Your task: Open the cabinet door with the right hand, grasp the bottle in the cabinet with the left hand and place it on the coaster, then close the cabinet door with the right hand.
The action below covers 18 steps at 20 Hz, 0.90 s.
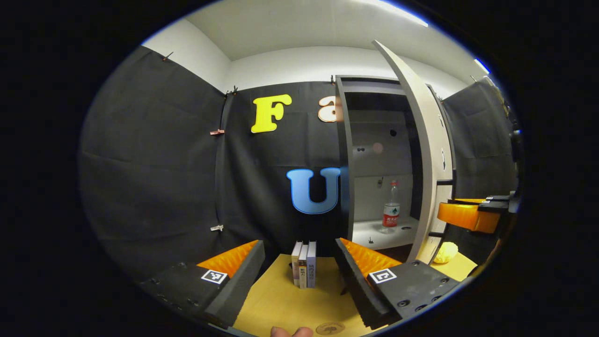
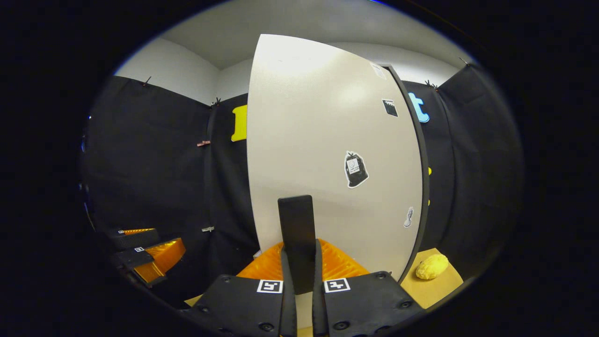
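In the right gripper view we have our right claw (image 2: 299,276) clenched on the black upright door handle (image 2: 295,234) of the pale grey cabinet door (image 2: 327,140), swung open. Our left claw (image 1: 299,276) hangs released over the wooden tabletop (image 1: 281,299); the clear plastic bottle (image 1: 391,208) stands inside the cabinet on its white shelf (image 1: 374,234), beyond three upright books (image 1: 304,264).

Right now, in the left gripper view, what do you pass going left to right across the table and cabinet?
The left gripper's own left finger → books → its right finger → bottle in the cabinet → open cabinet door → yellow lumpy object → the right gripper.
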### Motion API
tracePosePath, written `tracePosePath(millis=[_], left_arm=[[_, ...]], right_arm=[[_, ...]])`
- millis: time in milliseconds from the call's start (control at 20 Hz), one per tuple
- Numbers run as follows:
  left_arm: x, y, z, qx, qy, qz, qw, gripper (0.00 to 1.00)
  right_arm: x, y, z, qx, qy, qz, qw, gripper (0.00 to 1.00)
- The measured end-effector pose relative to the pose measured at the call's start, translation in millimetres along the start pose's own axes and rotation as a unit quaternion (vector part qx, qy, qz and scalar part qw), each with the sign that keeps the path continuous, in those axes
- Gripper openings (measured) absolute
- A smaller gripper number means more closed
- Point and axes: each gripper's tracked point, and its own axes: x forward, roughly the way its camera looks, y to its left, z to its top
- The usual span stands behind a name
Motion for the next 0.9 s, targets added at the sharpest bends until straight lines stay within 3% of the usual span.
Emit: tracePosePath(millis=[550,900], left_arm=[[17,-44,10,0.002,-0.011,-0.036,0.999,0.94],[24,-77,14,0.003,-0.019,-0.076,0.997,0.94]], right_arm=[[-60,-49,10,-0.005,0.005,-0.001,1.0,0.17],[-90,-99,19,-0.018,-0.013,-0.071,0.997,0.16]])
